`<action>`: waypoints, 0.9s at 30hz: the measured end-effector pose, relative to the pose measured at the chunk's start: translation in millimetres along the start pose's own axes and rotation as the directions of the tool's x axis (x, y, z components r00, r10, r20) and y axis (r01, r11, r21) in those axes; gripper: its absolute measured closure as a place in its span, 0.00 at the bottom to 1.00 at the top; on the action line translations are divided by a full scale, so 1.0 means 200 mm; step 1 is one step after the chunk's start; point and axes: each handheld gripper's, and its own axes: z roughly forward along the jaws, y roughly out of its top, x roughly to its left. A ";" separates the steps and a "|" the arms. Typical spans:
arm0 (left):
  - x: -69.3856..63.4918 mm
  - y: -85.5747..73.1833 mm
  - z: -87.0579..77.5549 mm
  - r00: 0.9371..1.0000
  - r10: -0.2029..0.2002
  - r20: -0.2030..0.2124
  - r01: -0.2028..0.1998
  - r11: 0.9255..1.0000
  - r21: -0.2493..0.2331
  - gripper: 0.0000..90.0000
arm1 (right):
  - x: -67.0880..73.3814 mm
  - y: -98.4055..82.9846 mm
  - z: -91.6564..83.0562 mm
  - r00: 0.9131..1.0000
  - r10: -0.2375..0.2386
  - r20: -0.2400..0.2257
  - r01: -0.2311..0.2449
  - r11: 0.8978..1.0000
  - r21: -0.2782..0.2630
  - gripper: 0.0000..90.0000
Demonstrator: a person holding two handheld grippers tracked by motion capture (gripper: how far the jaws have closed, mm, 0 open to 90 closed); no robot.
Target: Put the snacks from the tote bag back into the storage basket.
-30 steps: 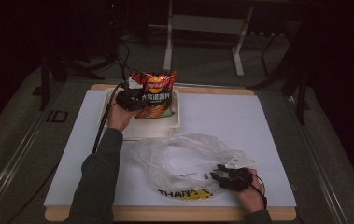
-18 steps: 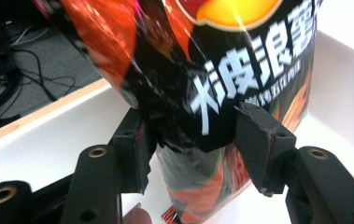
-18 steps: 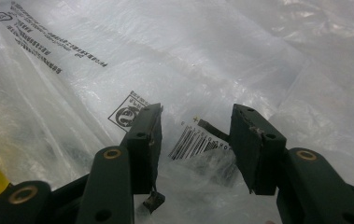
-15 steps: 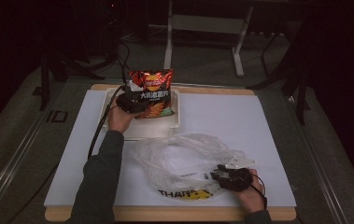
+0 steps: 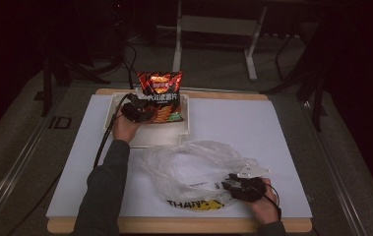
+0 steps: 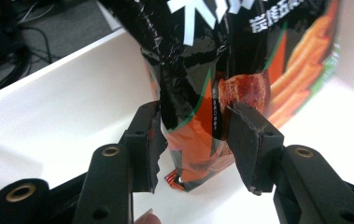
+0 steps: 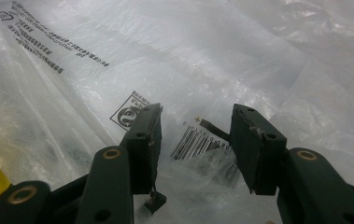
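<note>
A red and black chip bag (image 5: 162,96) stands upright in a shallow white tray (image 5: 186,130) at the back of the mat. My left gripper (image 5: 142,112) is at the bag's lower left. In the left gripper view its jaws (image 6: 194,116) have just been closing and both pads pinch the bag's (image 6: 240,56) lower corner. A crumpled clear plastic bag (image 5: 189,167) lies at the front. My right gripper (image 5: 231,184) rests at the plastic bag's right edge. In the right gripper view its jaws (image 7: 195,112) stand apart over the film (image 7: 212,56) and a barcode label (image 7: 198,140).
A white mat (image 5: 233,123) covers the wooden table. The plastic bag carries a yellow and black print (image 5: 194,204) near the front edge. The left gripper's cable (image 5: 105,142) trails along the person's sleeve. Metal stand legs (image 5: 250,54) rise behind the table.
My left gripper has slid a little lower on the chip bag, which stays upright in the tray. The right gripper and the plastic bag have kept still.
</note>
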 end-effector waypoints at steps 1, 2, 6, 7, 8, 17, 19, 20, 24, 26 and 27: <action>0.00 0.00 0.00 1.000 -0.011 -0.004 0.011 1.000 0.003 0.62 | 0.00 0.00 0.00 1.000 0.000 0.000 0.000 1.000 0.000 0.59; 0.01 0.00 0.00 1.000 -0.021 -0.010 0.021 1.000 0.007 0.62 | 0.00 0.00 0.00 1.000 -0.001 0.000 0.001 1.000 0.000 0.59; 0.01 0.00 0.01 0.999 -0.051 -0.003 0.051 0.999 0.007 0.62 | 0.00 0.00 0.00 1.000 -0.001 -0.001 0.001 1.000 0.000 0.59; 0.01 0.00 0.00 0.998 -0.055 0.003 0.055 0.998 0.007 0.63 | 0.00 0.00 0.00 1.000 -0.001 -0.001 0.001 1.000 0.001 0.59; 0.01 0.00 0.00 0.999 -0.052 0.007 0.052 0.999 0.009 0.62 | 0.00 0.00 0.00 1.000 -0.001 0.000 0.001 1.000 0.001 0.59; 0.00 0.00 -0.05 0.998 -0.039 0.043 0.039 0.999 -0.001 0.61 | 0.01 0.00 0.00 1.000 -0.004 0.001 0.004 1.000 0.000 0.59; -0.01 0.00 -0.08 0.998 -0.034 0.061 0.036 0.999 -0.018 0.61 | 0.01 0.00 0.00 1.000 -0.005 0.001 0.005 1.000 0.002 0.59; -0.01 0.01 -0.09 0.997 -0.033 0.068 0.034 0.999 -0.024 0.62 | 0.01 0.00 0.00 1.000 -0.005 0.001 0.005 1.000 0.003 0.59; -0.02 0.02 -0.13 0.996 -0.020 0.088 0.024 0.999 -0.042 0.62 | 0.01 0.00 0.00 1.000 -0.005 0.001 0.005 1.000 0.004 0.59; -0.03 0.02 -0.15 0.995 -0.003 0.101 0.009 0.999 -0.052 0.62 | 0.01 0.00 0.00 1.000 -0.006 0.000 0.006 1.000 0.004 0.59; -0.04 0.02 -0.16 0.994 0.001 0.107 0.006 0.998 -0.058 0.62 | 0.01 0.00 0.00 1.000 -0.007 0.000 0.007 1.000 0.003 0.59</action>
